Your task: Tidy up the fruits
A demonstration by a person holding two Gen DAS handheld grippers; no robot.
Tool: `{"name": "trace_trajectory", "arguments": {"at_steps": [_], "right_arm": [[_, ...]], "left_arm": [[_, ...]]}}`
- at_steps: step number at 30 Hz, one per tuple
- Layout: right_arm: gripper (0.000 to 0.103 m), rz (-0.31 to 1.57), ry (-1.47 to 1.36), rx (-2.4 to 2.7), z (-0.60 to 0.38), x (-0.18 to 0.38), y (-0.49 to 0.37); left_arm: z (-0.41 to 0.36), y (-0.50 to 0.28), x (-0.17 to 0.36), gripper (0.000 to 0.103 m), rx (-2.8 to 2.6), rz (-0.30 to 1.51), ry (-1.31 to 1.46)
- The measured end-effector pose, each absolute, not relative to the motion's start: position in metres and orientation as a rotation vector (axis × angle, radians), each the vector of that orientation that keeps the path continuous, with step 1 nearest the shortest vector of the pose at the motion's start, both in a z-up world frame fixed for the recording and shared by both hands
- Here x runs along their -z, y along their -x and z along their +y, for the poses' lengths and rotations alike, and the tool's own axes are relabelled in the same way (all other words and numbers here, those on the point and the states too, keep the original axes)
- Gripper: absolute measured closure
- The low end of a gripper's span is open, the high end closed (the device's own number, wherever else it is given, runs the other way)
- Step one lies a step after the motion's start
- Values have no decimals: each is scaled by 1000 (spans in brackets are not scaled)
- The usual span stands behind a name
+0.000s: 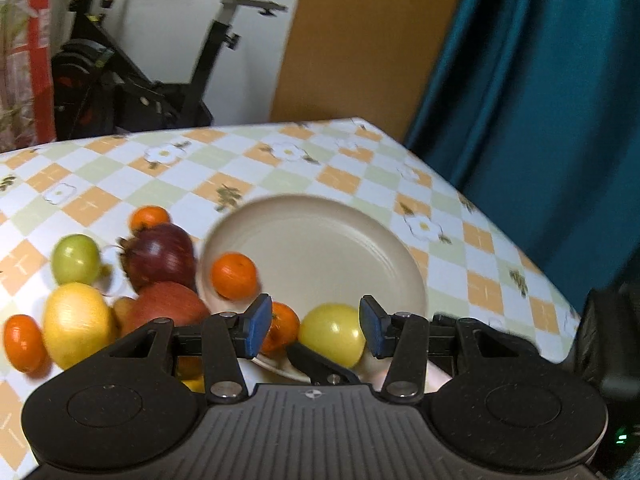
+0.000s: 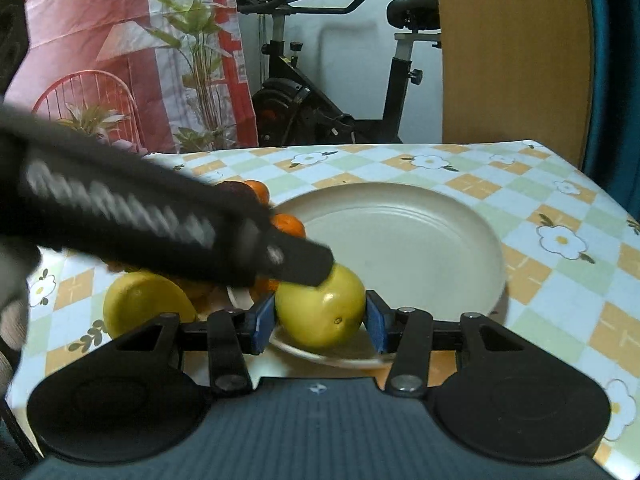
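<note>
Right gripper (image 2: 320, 322) has its two blue pads pressed against either side of a yellow-green fruit (image 2: 322, 312), clamping it just over the near rim of a beige plate (image 2: 400, 236). Beyond the held fruit the plate's bare middle spreads away from the gripper. Crossing in from the left, the dark, blurred left gripper (image 1: 314, 326) reaches to the fruit's top, one finger touching or almost touching it. In the left gripper's own view, its blue pads stand apart with nothing clamped; the yellow-green fruit sits beyond the gap, close to the right-hand pad, and a small orange fruit (image 1: 284, 326) lies just behind the left-hand pad. Another orange fruit (image 1: 234, 276) rests on the plate further ahead. To the left of that gripper, off the plate, lie a red apple (image 1: 164, 308), a purple onion (image 1: 162, 258), a lemon (image 1: 78, 322), a green fruit (image 1: 76, 260) and two more small orange fruits on the checked tablecloth (image 1: 360, 168).
</note>
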State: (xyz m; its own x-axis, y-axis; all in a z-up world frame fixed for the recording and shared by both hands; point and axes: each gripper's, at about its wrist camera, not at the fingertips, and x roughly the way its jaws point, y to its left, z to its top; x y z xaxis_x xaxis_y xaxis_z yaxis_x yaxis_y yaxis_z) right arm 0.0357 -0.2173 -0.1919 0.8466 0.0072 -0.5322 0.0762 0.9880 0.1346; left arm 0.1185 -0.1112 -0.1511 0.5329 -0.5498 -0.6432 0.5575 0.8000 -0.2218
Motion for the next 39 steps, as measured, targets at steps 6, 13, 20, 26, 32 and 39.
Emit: {"name": "trace_trajectory", "arguments": {"at_steps": [6,13,20,26,32,39], "right_arm": [[54,571,-177,9,-217,194,-45],[52,585,-176,-5,-213,195,-56],[43,544,-145,12,-209,191,-48],[43,479,-107,27,-204,180,-34],[43,419,-76,-25,-192,166,-19],[43,432,7,-183,-157,166,-15]], "left_arm": [[-78,-128,134,52,561,698,100],[-34,-140,122,52,406,653,131],[6,-144,122,52,311,664,117],[22,-139,127,52,294,676,103],[20,-126,136,52,324,698,102],[15,-115,145,52,383,721,92]]}}
